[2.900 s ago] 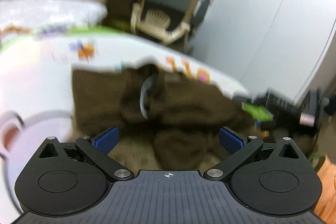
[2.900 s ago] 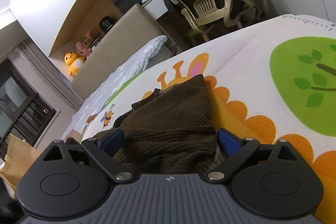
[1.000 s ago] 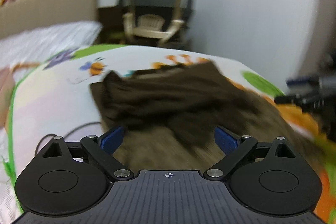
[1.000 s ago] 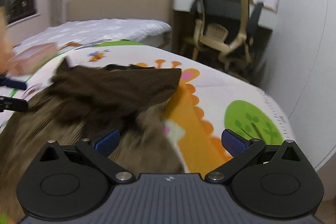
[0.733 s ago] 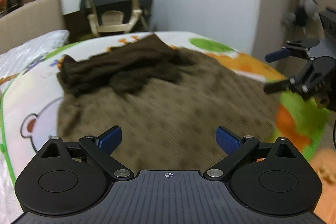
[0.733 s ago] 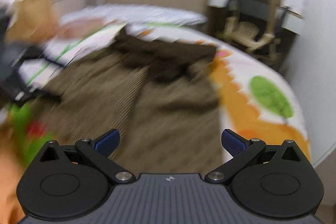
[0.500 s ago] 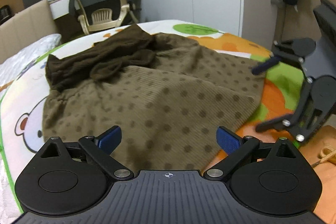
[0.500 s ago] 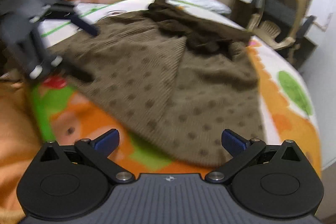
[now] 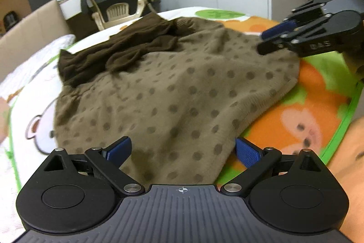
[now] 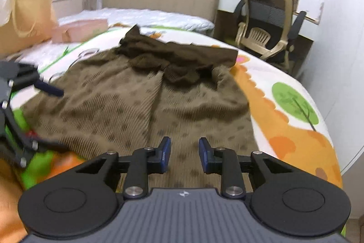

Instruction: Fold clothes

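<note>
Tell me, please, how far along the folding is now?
Done: the dotted garment lies spread on the cartoon blanket. In hand: nothing; the left gripper is wide open, the right gripper narrowed but empty. Left: every fold, and the dark brown top part is bunched.

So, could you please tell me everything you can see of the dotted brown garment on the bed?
The dotted garment is olive-brown ribbed knit with darker dots. It lies spread and rumpled on the cartoon-print blanket, a crease running down its middle. A darker brown garment is bunched on its far end. Both sets of jaws sit over its near hem, not gripping.
</note>
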The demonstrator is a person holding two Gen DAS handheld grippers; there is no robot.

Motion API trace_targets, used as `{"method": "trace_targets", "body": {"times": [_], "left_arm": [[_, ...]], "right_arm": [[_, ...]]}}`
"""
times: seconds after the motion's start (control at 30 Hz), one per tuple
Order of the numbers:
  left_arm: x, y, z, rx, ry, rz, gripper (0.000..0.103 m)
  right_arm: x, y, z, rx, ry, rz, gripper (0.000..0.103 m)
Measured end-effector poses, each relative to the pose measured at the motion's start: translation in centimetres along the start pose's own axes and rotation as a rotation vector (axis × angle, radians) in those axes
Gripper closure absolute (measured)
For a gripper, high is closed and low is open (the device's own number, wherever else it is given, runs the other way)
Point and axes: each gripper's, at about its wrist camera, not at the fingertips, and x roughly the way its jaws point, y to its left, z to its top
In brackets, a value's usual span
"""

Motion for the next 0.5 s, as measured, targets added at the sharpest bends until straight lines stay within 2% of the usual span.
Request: {"method": "trace_targets", "body": {"times": [0.07, 0.1, 0.27, 0.43, 0.5], "left_arm": [[-0.4, 0.8, -0.7, 0.002, 0.003, 0.033, 0.003], [-0.6, 1.2, -1.0, 0.003, 0.004, 0.049, 0.002], [-1.5, 4.0, -2.5, -0.028, 0.026, 0.151, 0.001], [-2.6, 7.4, -3.2, -0.099, 0.057, 0.265, 0.001], [-3.6, 8.0, -3.2, -0.121, 0.051, 0.257, 0.001]], "right_arm": [[-1.0, -0.6, -0.9, -0.016, -0.003, -0.015, 0.035], [-1.6, -0.9, -1.4, -0.026, -0.008, -0.034, 0.031], [-3.5, -2.9, -3.4, -0.014, 0.022, -0.112, 0.024], [-3.3, -3.8, -3.8, -0.005, 0.039, -0.161, 0.024], [-3.3, -3.9, -3.4, -0.002, 0.023, -0.15, 0.024]]}}
